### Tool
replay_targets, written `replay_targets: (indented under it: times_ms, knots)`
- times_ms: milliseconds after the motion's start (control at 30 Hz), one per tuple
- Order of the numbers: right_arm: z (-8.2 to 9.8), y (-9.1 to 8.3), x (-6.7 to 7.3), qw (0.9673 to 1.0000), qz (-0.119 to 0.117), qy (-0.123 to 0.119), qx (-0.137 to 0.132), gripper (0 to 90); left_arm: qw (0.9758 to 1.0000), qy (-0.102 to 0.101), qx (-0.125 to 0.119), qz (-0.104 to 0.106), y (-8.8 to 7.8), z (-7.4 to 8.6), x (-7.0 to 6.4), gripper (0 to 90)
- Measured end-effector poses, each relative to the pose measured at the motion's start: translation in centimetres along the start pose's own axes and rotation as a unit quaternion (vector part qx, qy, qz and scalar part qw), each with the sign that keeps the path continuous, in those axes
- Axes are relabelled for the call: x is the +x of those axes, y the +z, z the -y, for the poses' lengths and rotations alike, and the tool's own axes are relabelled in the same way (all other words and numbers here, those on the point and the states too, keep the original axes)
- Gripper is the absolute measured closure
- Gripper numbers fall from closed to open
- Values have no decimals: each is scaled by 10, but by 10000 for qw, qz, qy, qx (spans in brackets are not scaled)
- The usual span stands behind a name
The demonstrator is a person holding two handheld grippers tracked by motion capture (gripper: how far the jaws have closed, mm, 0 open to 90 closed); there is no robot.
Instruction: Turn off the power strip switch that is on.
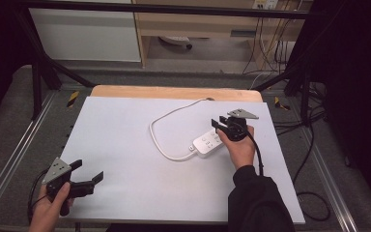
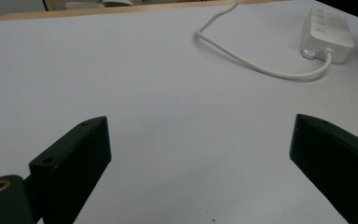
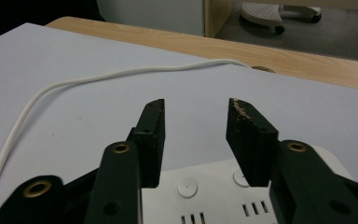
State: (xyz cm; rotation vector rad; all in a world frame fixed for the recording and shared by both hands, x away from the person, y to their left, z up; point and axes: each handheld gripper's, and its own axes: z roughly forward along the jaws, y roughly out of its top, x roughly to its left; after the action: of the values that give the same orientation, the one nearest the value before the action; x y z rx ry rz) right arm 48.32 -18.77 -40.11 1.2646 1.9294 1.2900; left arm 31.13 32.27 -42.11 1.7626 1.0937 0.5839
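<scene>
A white power strip (image 1: pixel 207 142) lies on the right half of the white table sheet (image 1: pixel 125 154), and its white cable (image 1: pixel 162 123) loops off to the left and back toward the far edge. My right gripper (image 1: pixel 218 123) hovers over the strip's far end, pointing left and away. In the right gripper view its jaws (image 3: pixel 196 105) stand apart with nothing between them, above the strip's buttons and sockets (image 3: pixel 205 196). My left gripper (image 1: pixel 88 171) rests open near the front left corner. From there the strip (image 2: pixel 328 32) and cable (image 2: pixel 242 56) appear far ahead.
A wooden table edge (image 1: pixel 174 92) runs behind the sheet. Black frame bars (image 1: pixel 43 67) and loose cables (image 1: pixel 314 145) flank the table. Beyond stand a wooden cabinet (image 1: pixel 198 24) and a chair base (image 3: pixel 279 14) on the floor.
</scene>
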Motion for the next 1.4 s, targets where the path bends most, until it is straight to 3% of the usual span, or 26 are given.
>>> replay_targets:
  times_ms: [167, 267, 333, 400, 500, 733, 1400]
  knots:
    - [0, -2, -1, 10000, -29, -32, 20, 444, 10000, -1, 1, 16, 0, 0, 0, 50]
    - [3, 2, -3, 9999, -36, -6, 138, 316, 10000, 3, 0, 15, 0, 0, 0, 50]
    - [4, 3, -3, 9998, 92, -22, 197, 236, 10000, 0, -2, 14, -1, 0, 0, 50]
    - [4, 3, -5, 9996, 35, 65, 284, 154, 10000, -1, -6, 13, 0, 0, 0, 50]
    - [3, 1, -5, 9996, 137, 69, 246, 66, 10000, -6, 0, 26, -1, 0, 0, 50]
    - [-1, -9, -6, 9997, 37, 188, 122, 57, 10000, -3, -1, 13, -1, 0, 0, 50]
    - [-12, -49, -14, 9998, 99, 59, -130, 60, 10000, -11, -4, 1, -1, 0, 1, 50]
